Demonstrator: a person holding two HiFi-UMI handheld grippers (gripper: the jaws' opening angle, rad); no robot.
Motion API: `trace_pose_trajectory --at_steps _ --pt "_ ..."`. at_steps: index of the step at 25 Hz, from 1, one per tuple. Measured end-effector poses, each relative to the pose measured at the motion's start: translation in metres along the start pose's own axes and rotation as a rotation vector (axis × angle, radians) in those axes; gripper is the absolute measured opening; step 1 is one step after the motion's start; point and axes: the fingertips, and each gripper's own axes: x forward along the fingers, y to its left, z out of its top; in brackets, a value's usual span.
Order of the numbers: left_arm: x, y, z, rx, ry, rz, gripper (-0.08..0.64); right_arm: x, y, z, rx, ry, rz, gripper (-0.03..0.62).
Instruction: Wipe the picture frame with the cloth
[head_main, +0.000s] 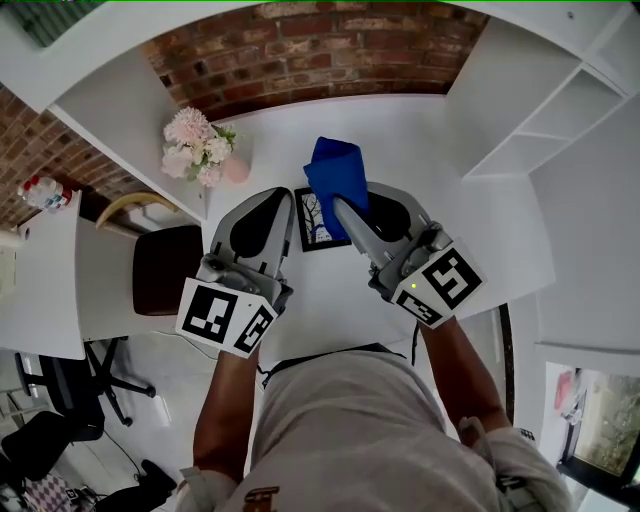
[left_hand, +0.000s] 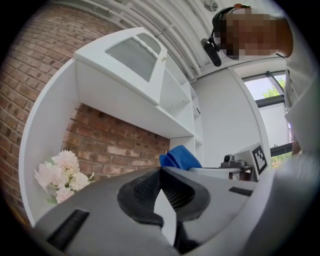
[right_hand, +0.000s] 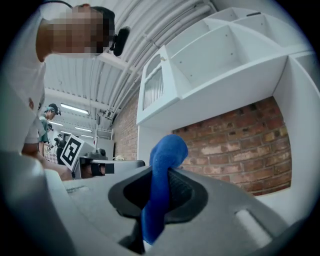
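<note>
The picture frame (head_main: 316, 228) lay flat on the white table (head_main: 420, 150), near the middle of it, showing a bare-branched tree inside a black border. The 2 grippers flanked it. The left gripper (head_main: 284, 200) sat just left of the frame, and its own view showed the left gripper (left_hand: 160, 171) with its jaws brought together at the tips and nothing caught between them; only a sliver of pale table showed through the gap lower down. The right gripper (head_main: 338, 206) reached in from the near right, and in its own view the right gripper (right_hand: 162, 172) had its jaws closed down on the blue cloth (right_hand: 165, 155), which ran up between the ribbed pads and bunched in a rounded fold above them. From the head view the cloth (head_main: 335, 175) covered the frame's far right corner and spread toward the far side of the table; whether it pressed on the frame could not be told. The same cloth (left_hand: 181, 157) peeked over the left gripper's jaws in that gripper's view. At the far left of the table a small pink vase (head_main: 237, 168) held a bunch of pink and white flowers (head_main: 195, 145), also seen as flowers (left_hand: 60, 172) against the brick wall (head_main: 310, 50).
</note>
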Motion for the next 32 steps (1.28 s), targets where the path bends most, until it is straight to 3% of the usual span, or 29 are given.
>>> trace_pose_trajectory --at_steps 9,32 --pt "-0.006 -0.015 0.012 0.032 -0.026 -0.015 0.0 -0.008 0.015 0.023 -0.039 -0.074 0.022 0.049" --pt "-0.008 -0.025 0.009 0.021 -0.03 -0.022 0.0 -0.018 0.022 0.018 -0.05 -0.079 0.022 0.048"
